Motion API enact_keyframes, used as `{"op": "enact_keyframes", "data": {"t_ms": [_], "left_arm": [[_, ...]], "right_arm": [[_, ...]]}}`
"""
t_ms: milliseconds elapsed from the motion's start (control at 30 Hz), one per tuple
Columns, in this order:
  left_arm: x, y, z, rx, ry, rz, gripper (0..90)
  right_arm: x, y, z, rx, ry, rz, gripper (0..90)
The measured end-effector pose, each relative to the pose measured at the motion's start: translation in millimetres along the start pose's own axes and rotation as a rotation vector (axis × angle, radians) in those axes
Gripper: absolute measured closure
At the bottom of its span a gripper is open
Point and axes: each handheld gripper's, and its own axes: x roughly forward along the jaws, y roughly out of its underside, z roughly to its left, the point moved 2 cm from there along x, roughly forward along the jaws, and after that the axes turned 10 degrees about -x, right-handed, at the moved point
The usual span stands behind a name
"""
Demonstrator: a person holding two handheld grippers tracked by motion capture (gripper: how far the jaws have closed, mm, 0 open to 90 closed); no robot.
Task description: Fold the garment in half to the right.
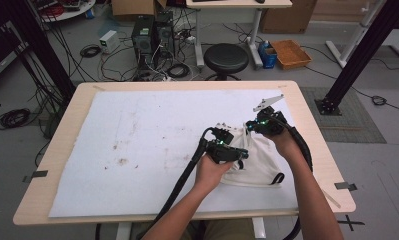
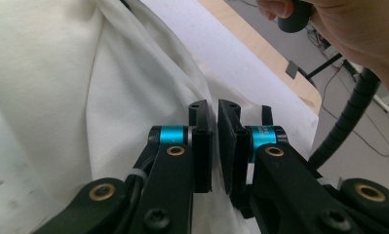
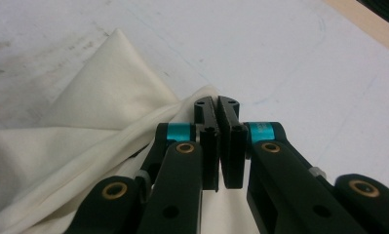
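Cables, computer towers [image 1: 149,35] and a round black stool [image 1: 227,58] crowd the floor beyond a pale wooden worktop [image 1: 62,130], most of it covered by a stained white sheet [image 1: 137,135]. On the right part of that sheet, toward the near edge, lies a cream white cloth garment with a dark trimmed edge [image 1: 257,165], rumpled and partly folded over itself. The left gripper [image 1: 239,156] sits over the garment's left side in the high view, held in the person's left hand [image 1: 209,172]; in the left gripper view [image 2: 215,105] its jaws stand nearly together with only a thin slit between the pads, and a fold of the cloth runs up right to their tips, though whether fabric is pinched there I cannot tell. The right gripper [image 1: 250,126] is at the garment's far upper edge; in the right gripper view [image 3: 216,103] its jaws are pressed close, with the cream cloth bunched against their left side and reaching the tips
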Motion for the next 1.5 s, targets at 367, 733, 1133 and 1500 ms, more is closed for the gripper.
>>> {"op": "enact_keyframes", "data": {"t_ms": [367, 733, 1133, 1500], "left_arm": [[30.8, -4.7, -11.3, -0.021, 0.007, 0.037, 84.1], [56.5, -5.2, -20.3, -0.058, 0.029, 0.052, 83.3], [9.9, -16.4, -2.2, -0.011, -0.01, -0.076, 48.3], [-57.5, -2.6, 54.7, 0.038, -0.233, -0.07, 37.4]], "right_arm": [[-4.0, 24.1, -9.4, 0.034, 0.05, 0.036, 88.3], [-2.9, 44.9, -13.7, 0.083, 0.059, 0.059, 88.2], [-23.1, 61.5, -15.4, 0.117, 0.121, 0.032, 69.0], [-48.9, 68.2, 6.4, 0.092, 0.075, 0.065, 61.4]]}}
